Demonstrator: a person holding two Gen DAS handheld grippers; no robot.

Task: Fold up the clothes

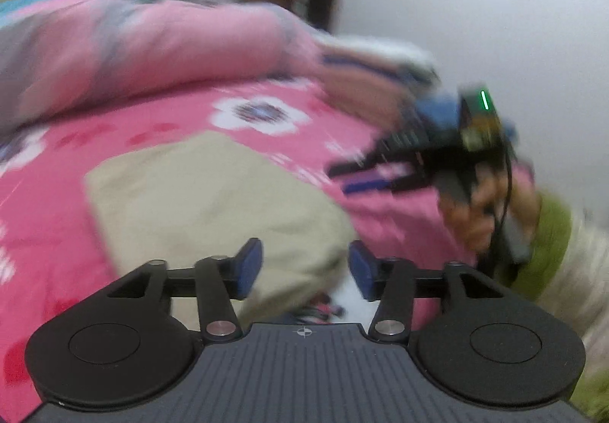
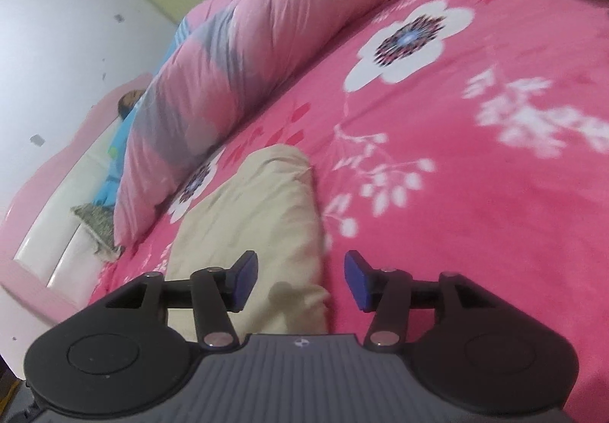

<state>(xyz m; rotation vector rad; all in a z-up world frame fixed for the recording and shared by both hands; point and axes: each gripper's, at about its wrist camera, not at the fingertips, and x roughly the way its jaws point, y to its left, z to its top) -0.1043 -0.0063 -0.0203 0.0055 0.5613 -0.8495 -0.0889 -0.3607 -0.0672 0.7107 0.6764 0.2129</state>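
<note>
Left wrist view: the left gripper (image 1: 305, 267) has its jaws spread with nothing between the pads. The garment (image 1: 198, 202), a cream cloth already folded into a rough rectangle, lies flat on the pink sheet (image 1: 160, 118), directly ahead of and below the jaws. The rolled quilt (image 1: 152, 50) lies beyond the garment. To the right of the garment the right gripper (image 1: 361, 175) hangs over the sheet, held in a hand (image 1: 479, 209) with a green cuff; blur hides its pads here.

Right wrist view: the right gripper (image 2: 300, 280) is likewise spread and empty, jaws clear of the cloth. The garment (image 2: 262, 225) runs away from the jaws as a long folded strip, its far end nearing the quilt (image 2: 243, 53). A white flower print (image 2: 411, 42) sits on the sheet (image 2: 475, 213) well right of the garment.

Handling judgement: the cloth appears light, soft and limp, likely to sag and unfold if lifted at one point. Best taken at two corners of one short edge, pinching all layers together.
</note>
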